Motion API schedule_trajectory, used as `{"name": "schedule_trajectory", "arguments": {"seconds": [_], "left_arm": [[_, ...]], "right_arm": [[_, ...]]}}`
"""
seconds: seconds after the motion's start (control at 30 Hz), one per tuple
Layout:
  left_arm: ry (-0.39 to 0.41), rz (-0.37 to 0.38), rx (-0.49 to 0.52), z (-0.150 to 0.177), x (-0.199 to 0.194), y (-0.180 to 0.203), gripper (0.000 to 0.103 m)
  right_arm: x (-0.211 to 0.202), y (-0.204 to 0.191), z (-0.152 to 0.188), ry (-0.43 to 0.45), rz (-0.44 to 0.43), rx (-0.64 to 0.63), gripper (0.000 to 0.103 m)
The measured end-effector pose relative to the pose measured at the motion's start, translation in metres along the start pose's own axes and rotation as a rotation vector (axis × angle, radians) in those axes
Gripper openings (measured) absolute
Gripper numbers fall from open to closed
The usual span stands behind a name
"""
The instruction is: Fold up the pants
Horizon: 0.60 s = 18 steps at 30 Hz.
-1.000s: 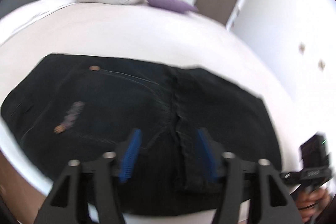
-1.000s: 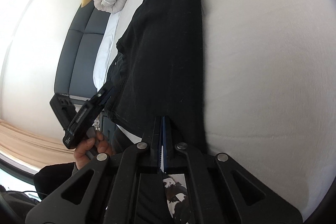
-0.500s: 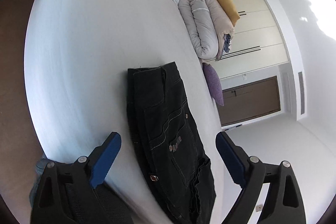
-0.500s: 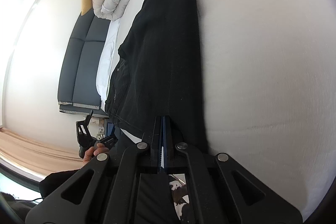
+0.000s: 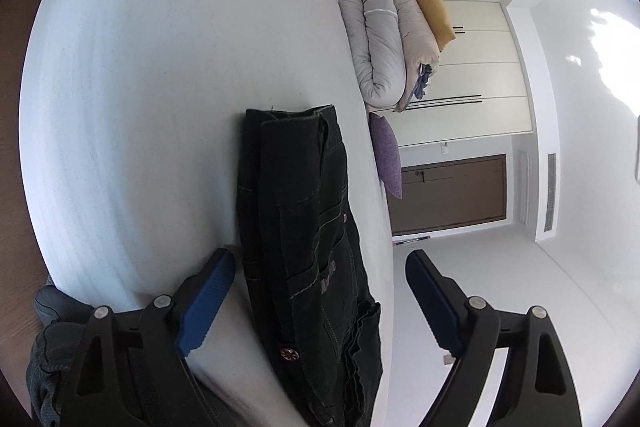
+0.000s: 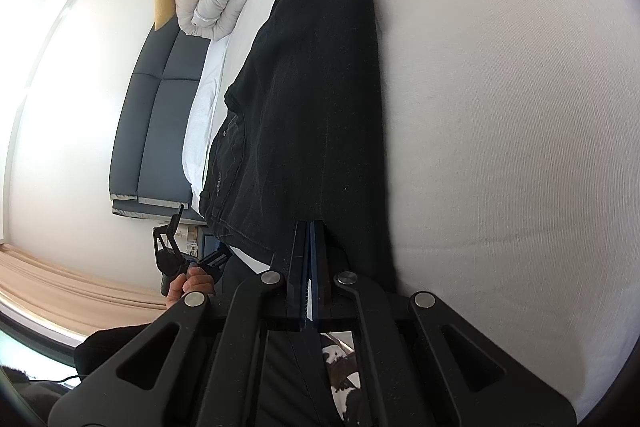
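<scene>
- Black denim pants (image 5: pixel 304 227) lie on the white bed (image 5: pixel 140 107), folded along their length into a narrow strip, with the back pocket and its stitching on top.
- From the right wrist view the strip (image 6: pixel 320 87) runs far away across the mattress, smooth and without big wrinkles.
- The right gripper (image 6: pixel 309 259) is fully closed and seems to pinch the near edge of the cloth; I judge it should keep this hold firm, so the strip does not slide.
- The left gripper (image 5: pixel 320 311) has its blue pads (image 5: pixel 206 301) wide apart on both sides of the waist end, and the jaws are closing a little; no pad presses the fabric yet.
- To do this step well, I think the left one should take all layers at the waistband together, not only the top one.
- The lift should then be even on both ends, so the next fold comes out straight.
</scene>
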<state>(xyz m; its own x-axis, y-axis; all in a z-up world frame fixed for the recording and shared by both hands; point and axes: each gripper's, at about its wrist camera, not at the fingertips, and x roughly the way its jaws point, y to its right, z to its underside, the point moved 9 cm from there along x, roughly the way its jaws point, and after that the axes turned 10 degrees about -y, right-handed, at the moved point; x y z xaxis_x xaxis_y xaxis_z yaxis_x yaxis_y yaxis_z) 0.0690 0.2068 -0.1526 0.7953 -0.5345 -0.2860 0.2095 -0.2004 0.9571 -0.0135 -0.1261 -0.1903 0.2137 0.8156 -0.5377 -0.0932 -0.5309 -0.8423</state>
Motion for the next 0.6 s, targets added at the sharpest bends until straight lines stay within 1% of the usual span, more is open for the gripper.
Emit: {"name": "schedule_trajectory", "arguments": {"seconds": [0.07, 0.17, 0.2, 0.23, 0.27, 0.3, 0.33, 0.37, 0.4, 0.43, 0.5, 0.53, 0.6], "left_arm": [[-0.021, 0.026, -0.010, -0.003, 0.004, 0.001, 0.088], [-0.030, 0.053, -0.029, -0.009, 0.010, 0.003, 0.082], [-0.037, 0.055, -0.029, -0.012, 0.013, 0.004, 0.078], [-0.040, 0.054, -0.031, -0.015, 0.017, 0.004, 0.072], [-0.042, 0.055, -0.042, -0.017, 0.020, 0.002, 0.068], [-0.042, 0.054, -0.057, -0.019, 0.021, -0.002, 0.058], [-0.041, 0.050, -0.075, -0.021, 0.023, -0.006, 0.042], [-0.043, 0.052, -0.089, -0.022, 0.024, -0.010, 0.034], [-0.048, 0.061, -0.103, -0.022, 0.025, -0.014, 0.025], [-0.047, 0.071, -0.113, -0.023, 0.025, -0.016, 0.020], [-0.046, 0.074, -0.109, -0.022, 0.023, -0.016, 0.017], [-0.044, 0.071, -0.096, -0.021, 0.023, -0.014, 0.015], [-0.035, 0.051, -0.060, -0.020, 0.021, -0.009, 0.013]], "right_arm": [[-0.001, 0.000, 0.000, 0.000, -0.001, 0.000, 0.000], [0.000, 0.000, 0.000, 0.000, 0.000, 0.000, 0.000], [-0.001, 0.001, 0.000, 0.000, 0.000, -0.001, 0.000], [-0.001, 0.002, -0.001, 0.000, 0.001, -0.001, 0.000], [-0.001, 0.002, -0.001, 0.000, 0.002, -0.001, 0.000], [-0.001, 0.003, -0.001, 0.000, 0.005, -0.001, 0.000], [-0.002, 0.003, -0.001, 0.000, 0.006, 0.000, 0.000], [-0.002, 0.002, -0.001, 0.000, 0.010, 0.001, 0.000], [-0.002, 0.002, -0.002, 0.000, 0.012, 0.002, 0.000], [-0.003, 0.002, -0.002, -0.001, 0.016, 0.004, 0.000], [-0.006, -0.003, -0.002, -0.002, 0.040, -0.008, 0.000], [-0.008, -0.008, -0.003, -0.001, 0.055, -0.022, 0.003], [-0.012, -0.022, -0.006, 0.004, 0.077, -0.047, 0.005]]}}
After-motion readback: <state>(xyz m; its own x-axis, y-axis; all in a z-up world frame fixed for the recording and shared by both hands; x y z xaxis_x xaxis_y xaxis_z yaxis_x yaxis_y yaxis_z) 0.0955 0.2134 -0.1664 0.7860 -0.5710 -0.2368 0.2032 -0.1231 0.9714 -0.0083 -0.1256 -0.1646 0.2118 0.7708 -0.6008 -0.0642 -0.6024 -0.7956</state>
